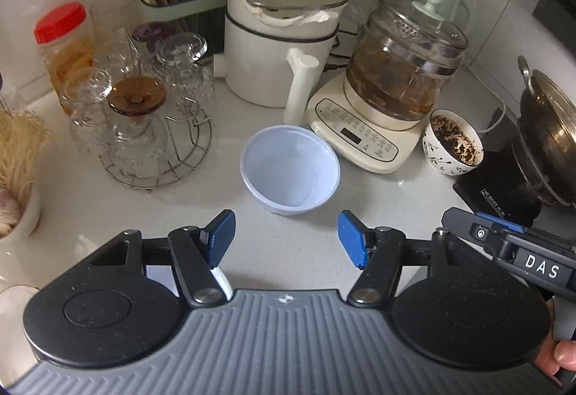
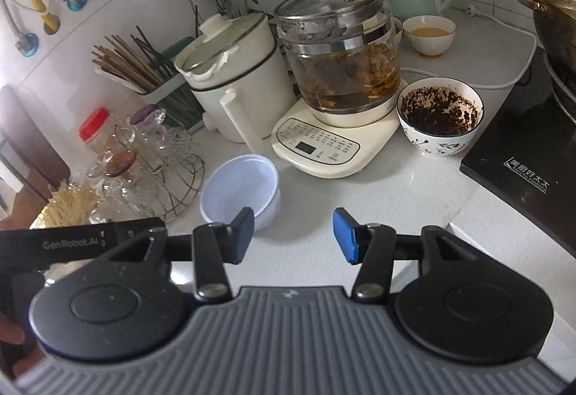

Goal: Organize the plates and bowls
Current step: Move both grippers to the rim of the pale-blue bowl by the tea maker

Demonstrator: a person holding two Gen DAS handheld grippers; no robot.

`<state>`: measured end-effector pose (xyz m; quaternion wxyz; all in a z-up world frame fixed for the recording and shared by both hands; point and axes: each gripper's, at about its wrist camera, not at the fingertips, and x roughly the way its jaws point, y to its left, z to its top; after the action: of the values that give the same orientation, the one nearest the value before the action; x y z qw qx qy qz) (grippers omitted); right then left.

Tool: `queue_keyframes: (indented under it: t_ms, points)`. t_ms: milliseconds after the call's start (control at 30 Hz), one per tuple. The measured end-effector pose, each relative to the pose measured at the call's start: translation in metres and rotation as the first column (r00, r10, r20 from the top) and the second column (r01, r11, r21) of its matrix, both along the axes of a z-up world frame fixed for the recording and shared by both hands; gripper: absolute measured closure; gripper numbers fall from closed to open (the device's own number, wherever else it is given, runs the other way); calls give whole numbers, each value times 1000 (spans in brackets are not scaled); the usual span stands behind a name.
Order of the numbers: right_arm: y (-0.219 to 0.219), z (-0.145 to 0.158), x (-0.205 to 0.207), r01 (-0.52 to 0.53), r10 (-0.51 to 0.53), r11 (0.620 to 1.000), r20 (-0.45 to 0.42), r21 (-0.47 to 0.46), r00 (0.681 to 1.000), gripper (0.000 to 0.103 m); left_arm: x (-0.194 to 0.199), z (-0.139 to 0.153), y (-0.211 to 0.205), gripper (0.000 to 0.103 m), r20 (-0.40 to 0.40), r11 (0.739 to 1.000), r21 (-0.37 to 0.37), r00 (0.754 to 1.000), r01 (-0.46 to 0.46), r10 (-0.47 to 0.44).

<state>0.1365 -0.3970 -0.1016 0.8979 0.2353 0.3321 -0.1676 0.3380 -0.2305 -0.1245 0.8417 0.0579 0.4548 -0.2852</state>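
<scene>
Bowls are my concern, and the nearest is the empty white plastic bowl (image 1: pixel 289 175) on the table (image 1: pixel 298 251), just ahead of my left gripper (image 1: pixel 286 238), whose jaws stand wide with nothing between them. I judge the step is reaching for it: I'd come down over the near rim, one pad inside and one outside, and pinch gently since thin plastic flexes. My right gripper (image 2: pixel 293 236) is also spread and empty; the patterned bowl (image 2: pixel 439 117) with dark residue sits farther off, touching the kettle base (image 2: pixel 324 150). Beyond, a small bowl (image 2: pixel 428 35) holds yellow liquid, so keep it level.
</scene>
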Motion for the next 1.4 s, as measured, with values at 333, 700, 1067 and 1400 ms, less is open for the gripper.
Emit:
queue_keyframes:
  t_ms: [333,700,1067,1400]
  points:
    - [-18,-18,29,-13,15,999,-58,46,998,51,32,-18,-17,35,-28,1000,18,999,-26,26]
    - [-29,-34,84,-78,85,992,-71,103,994,52,80,-49,-23,35,-102,996,25,991,-83,85]
    - [-30,-59,131,-102,124,978,-114,181,986,61,119,-69,-39,40,-128,998,63,992,3,5]
    - [-30,-87,159,-75,112,981,-208,180,972,72,144,-91,-43,59,-184,995,93,983,39,-22]
